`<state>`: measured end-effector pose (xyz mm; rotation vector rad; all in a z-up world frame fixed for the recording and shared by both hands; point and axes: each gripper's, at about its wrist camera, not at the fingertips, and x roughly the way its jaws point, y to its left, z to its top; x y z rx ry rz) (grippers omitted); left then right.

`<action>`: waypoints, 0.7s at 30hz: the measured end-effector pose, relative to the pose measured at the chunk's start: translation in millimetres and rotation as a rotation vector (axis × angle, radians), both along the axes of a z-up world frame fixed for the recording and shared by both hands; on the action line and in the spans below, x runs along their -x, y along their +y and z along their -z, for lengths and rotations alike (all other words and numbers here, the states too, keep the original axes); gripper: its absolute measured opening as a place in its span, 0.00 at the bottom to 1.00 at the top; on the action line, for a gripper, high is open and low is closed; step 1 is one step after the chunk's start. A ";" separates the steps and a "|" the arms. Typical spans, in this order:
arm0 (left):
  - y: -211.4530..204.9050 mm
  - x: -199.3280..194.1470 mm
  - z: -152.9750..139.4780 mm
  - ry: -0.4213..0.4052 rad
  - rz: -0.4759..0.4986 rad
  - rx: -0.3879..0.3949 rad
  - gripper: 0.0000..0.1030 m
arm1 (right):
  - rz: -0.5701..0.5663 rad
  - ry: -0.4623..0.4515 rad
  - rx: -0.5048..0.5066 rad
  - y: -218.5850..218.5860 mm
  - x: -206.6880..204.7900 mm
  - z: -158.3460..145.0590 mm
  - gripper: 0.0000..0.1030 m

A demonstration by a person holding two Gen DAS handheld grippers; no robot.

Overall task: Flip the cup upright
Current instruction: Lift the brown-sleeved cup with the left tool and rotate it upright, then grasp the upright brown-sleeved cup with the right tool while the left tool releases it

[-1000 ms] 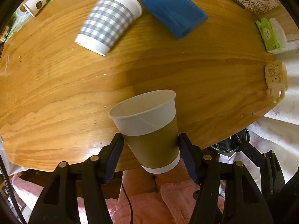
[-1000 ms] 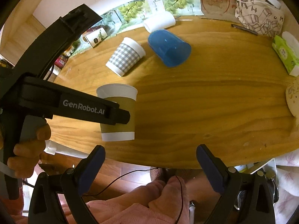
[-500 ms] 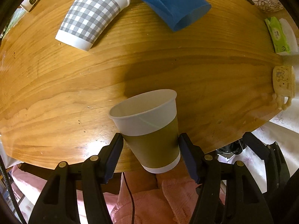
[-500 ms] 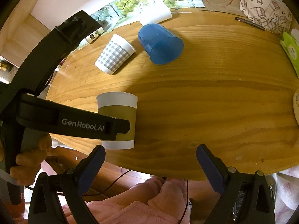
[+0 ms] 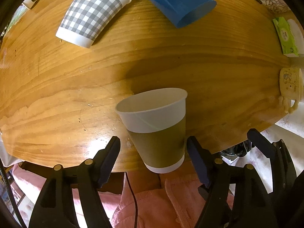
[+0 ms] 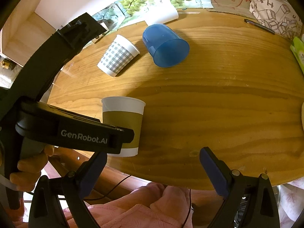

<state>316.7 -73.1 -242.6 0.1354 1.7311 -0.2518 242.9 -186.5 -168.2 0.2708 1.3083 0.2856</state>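
Note:
An olive-and-white paper cup [image 5: 155, 131] stands upright, mouth up, at the near edge of the wooden table [image 5: 190, 72]. My left gripper [image 5: 153, 157] is open, its blue pads on either side of the cup with small gaps. The cup also shows in the right wrist view [image 6: 123, 125], partly behind the left gripper's body. My right gripper [image 6: 152, 171] is open and empty over the near table edge, to the right of the cup. A grey checked paper cup [image 5: 91, 13] and a blue plastic cup [image 5: 176, 0] lie on their sides at the far side.
A green tissue pack [image 5: 285, 36] and a cream ceramic mug [image 5: 290, 87] sit at the right edge. A pen [image 6: 259, 26] and a patterned cloth [image 6: 275, 13] lie at the far right. Grape posters [image 6: 152, 1] line the wall. My pink-clad lap is below the table edge.
My left gripper's fingers have spread apart and let go of the olive cup, which now stands on the table. The view has moved closer to the table. The right gripper stays open.

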 end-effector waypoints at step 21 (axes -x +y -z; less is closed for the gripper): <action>34.5 6.6 -83.2 -0.354 -0.013 0.079 0.74 | -0.002 -0.046 -0.002 21.2 2.0 -8.7 0.96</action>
